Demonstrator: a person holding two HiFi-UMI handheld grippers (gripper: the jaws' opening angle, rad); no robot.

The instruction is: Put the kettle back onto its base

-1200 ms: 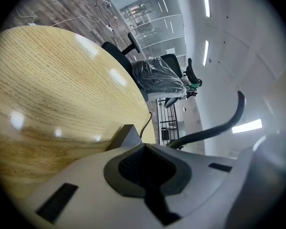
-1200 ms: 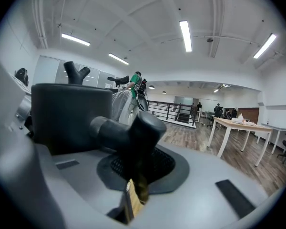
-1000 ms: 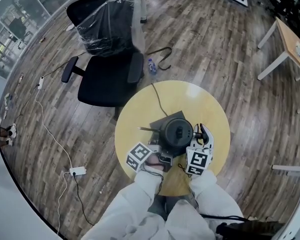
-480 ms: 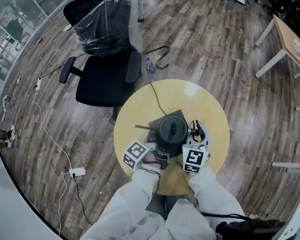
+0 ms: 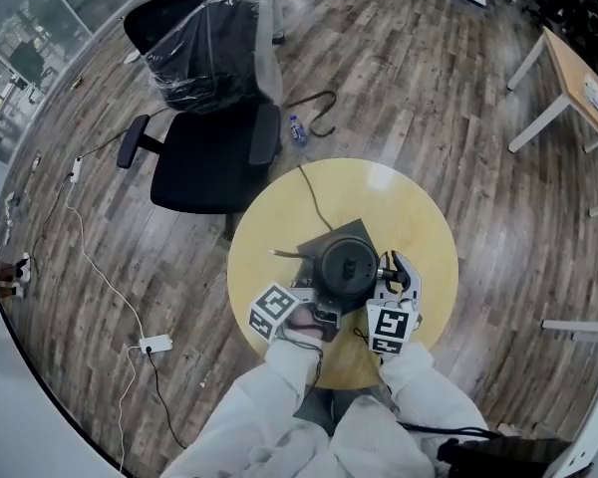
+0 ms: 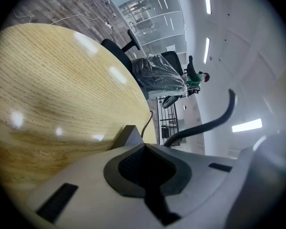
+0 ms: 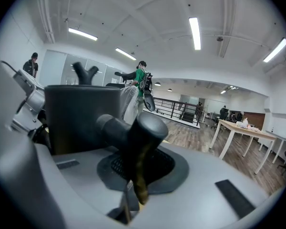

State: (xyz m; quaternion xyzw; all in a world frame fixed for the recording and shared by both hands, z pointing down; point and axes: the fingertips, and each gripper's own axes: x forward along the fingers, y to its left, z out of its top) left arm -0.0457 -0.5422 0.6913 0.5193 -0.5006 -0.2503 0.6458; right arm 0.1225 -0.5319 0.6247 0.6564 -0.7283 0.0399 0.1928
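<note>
The right gripper (image 5: pixel 392 273) has its jaws closed on the black handle (image 7: pixel 142 128) of the kettle (image 5: pixel 349 265). The handle stands between the pads, and the dark kettle body rises just behind it. The left gripper (image 5: pixel 321 313) has its jaws together with nothing visible between them. It lies at the near edge of the base (image 5: pixel 329 240), and a grey corner of the base shows just past its tips. I cannot tell whether they touch that corner.

The kettle stands over the middle of the base, which rests on the round table (image 5: pixel 404 207). A cable (image 5: pixel 314 197) runs off the far side of the base.

Compared with a second ago, little differs: the kettle is over the same part of the base, the right jaws grip the handle as before, and the left gripper keeps its place at the base's near edge.

From above, the kettle covers the centre of the base, so whether it is fully seated or held just clear cannot be made out. The left gripper's own body blocks much of its view of the base.
</note>
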